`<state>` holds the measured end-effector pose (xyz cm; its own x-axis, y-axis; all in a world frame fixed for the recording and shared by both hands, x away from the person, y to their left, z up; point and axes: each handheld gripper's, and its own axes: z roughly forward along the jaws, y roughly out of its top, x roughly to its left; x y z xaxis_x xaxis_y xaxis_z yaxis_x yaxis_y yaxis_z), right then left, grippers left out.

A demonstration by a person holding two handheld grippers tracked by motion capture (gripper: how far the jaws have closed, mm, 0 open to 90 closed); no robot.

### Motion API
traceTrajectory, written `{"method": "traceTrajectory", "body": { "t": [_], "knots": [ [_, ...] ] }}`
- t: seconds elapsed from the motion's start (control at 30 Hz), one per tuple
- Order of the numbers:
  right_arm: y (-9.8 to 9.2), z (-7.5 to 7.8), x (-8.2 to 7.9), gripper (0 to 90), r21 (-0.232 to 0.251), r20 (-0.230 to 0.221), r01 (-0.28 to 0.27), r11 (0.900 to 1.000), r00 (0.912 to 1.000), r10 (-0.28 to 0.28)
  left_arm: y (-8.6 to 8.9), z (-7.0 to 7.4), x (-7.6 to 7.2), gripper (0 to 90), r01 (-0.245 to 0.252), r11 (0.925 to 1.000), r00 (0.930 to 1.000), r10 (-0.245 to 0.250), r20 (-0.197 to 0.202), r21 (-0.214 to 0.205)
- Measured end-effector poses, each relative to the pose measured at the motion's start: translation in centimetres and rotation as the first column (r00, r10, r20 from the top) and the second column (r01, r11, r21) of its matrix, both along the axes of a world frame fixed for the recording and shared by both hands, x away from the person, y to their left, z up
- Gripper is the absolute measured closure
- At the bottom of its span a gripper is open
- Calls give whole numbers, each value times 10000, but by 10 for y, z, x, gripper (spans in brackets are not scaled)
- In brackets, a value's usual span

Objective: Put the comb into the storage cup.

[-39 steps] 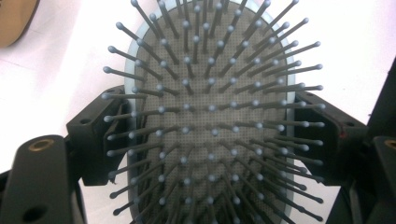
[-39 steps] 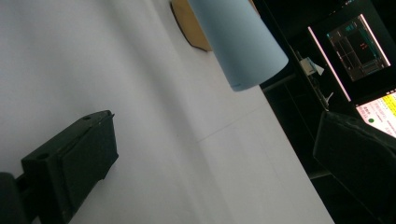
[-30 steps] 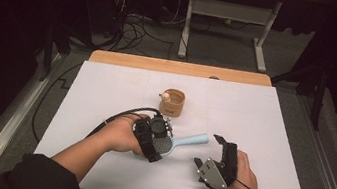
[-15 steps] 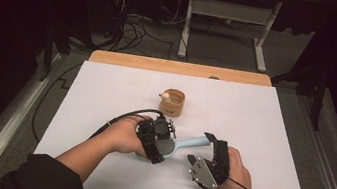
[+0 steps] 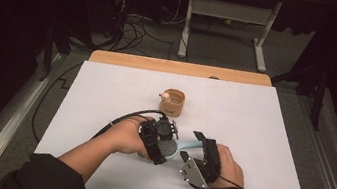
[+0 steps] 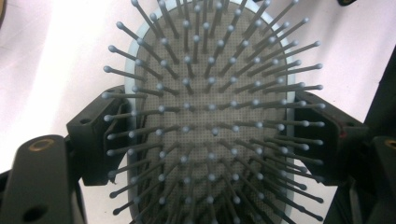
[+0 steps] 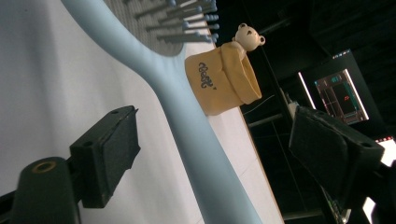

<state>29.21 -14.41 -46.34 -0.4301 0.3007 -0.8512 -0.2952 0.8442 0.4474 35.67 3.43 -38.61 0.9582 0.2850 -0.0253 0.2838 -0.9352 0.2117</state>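
Left of centre in the lower half of the high view, the left claw (image 5: 165, 142) is closed on the head of a pale blue hairbrush (image 6: 210, 116) — its jaws press both sides of the head, bristles facing the camera. Just right of it, the right claw (image 5: 201, 152) stands open, jaws on either side of the brush handle (image 7: 196, 140) without touching it. Above both, on the white tabletop (image 5: 271, 135), stands a tan cup (image 5: 173, 103) with a small bear figure (image 7: 248, 35) on its rim.
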Motion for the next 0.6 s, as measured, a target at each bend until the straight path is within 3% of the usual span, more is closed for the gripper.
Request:
{"method": "traceTrajectory", "body": {
  "t": [0.23,0.6],
  "knots": [
    [6,0,-1,278,-325,118,-348,9989,9993,352,-2,2,0,207,28,9999,10000,-28,-28,-101],
    [10,0,-3,460,-328,292,-356,9988,9989,365,-4,4,-1,207,4,9998,10000,-4,12,-209]
  ]
}}
